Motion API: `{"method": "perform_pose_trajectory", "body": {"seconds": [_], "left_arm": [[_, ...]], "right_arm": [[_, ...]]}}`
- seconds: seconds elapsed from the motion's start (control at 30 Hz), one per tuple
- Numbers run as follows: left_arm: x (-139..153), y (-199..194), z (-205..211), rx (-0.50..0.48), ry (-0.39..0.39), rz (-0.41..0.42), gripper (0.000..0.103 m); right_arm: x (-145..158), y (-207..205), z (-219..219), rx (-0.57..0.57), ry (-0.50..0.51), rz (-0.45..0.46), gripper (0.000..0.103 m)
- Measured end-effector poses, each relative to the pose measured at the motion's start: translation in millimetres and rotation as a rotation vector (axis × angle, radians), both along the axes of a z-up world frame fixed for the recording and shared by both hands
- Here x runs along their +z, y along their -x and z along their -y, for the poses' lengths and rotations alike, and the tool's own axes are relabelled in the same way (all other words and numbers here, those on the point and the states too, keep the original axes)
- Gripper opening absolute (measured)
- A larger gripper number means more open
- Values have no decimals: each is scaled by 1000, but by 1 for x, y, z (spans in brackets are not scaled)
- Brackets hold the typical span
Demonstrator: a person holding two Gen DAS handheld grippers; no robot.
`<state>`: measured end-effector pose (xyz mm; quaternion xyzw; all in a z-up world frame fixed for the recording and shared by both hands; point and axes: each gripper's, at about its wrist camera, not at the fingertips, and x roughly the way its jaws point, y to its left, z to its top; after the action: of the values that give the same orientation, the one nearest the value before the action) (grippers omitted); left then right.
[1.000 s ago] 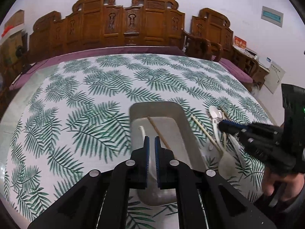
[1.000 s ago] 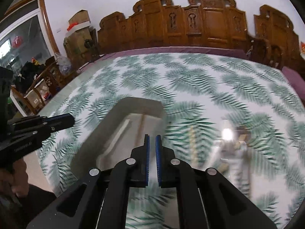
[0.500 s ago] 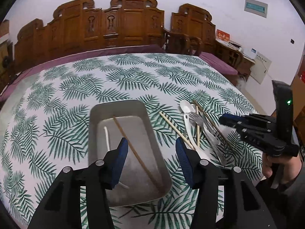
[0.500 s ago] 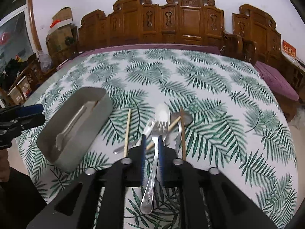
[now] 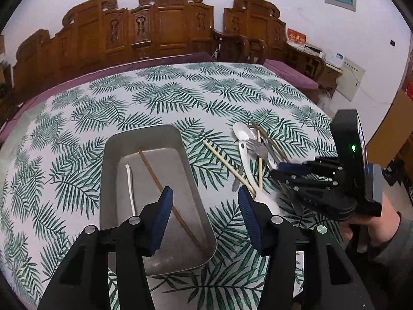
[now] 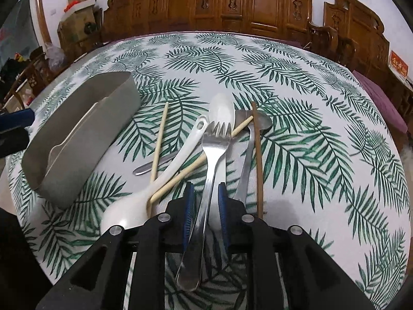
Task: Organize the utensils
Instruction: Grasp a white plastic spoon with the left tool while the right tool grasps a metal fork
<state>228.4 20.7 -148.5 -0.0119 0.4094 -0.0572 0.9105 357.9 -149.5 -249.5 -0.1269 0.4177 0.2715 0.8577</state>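
A grey metal tray lies on the leaf-print table and holds a brown chopstick and a white utensil. My left gripper is open wide, above the tray's near right corner. To the right lies a pile: a metal fork, white spoons, pale chopsticks, a brown chopstick. My right gripper is low over the pile, jaws slightly open on either side of the fork's handle. It also shows in the left wrist view.
The grey tray shows at left in the right wrist view. Carved wooden chairs line the table's far side. A purple cloth edges the table. Boxes stand at the back left.
My left gripper opened from shut to wide. My right gripper swung from over the tray to the utensil pile, lowered over the fork and opened slightly around its handle.
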Motion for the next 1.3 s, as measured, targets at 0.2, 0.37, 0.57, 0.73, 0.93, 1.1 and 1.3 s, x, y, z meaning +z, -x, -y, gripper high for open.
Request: {"method": "perform_pose_trajectory", "body": {"seconds": [0.2, 0.37, 0.57, 0.73, 0.93, 1.1, 1.3], "left_arm": [[-2, 0, 0, 2, 1, -6, 50], [-2, 1, 3, -1, -8, -7, 50], [2, 4, 9, 1, -11, 1, 50], [3, 5, 18, -8, -19, -1, 50], [-5, 0, 35, -34, -12, -36, 50], [-19, -9, 56, -67, -28, -63, 50], [-41, -31, 77, -92, -14, -126, 43]], "right_arm": [[-3, -8, -13, 14, 55, 42, 21], [-3, -11, -18, 17, 102, 75, 15], [-3, -12, -16, 23, 91, 67, 8], [3, -15, -2, 3, 32, 39, 8], [14, -15, 25, -25, -50, 28, 8], [15, -17, 43, -46, -75, 19, 8], [10, -21, 52, -40, -68, -8, 8]]}}
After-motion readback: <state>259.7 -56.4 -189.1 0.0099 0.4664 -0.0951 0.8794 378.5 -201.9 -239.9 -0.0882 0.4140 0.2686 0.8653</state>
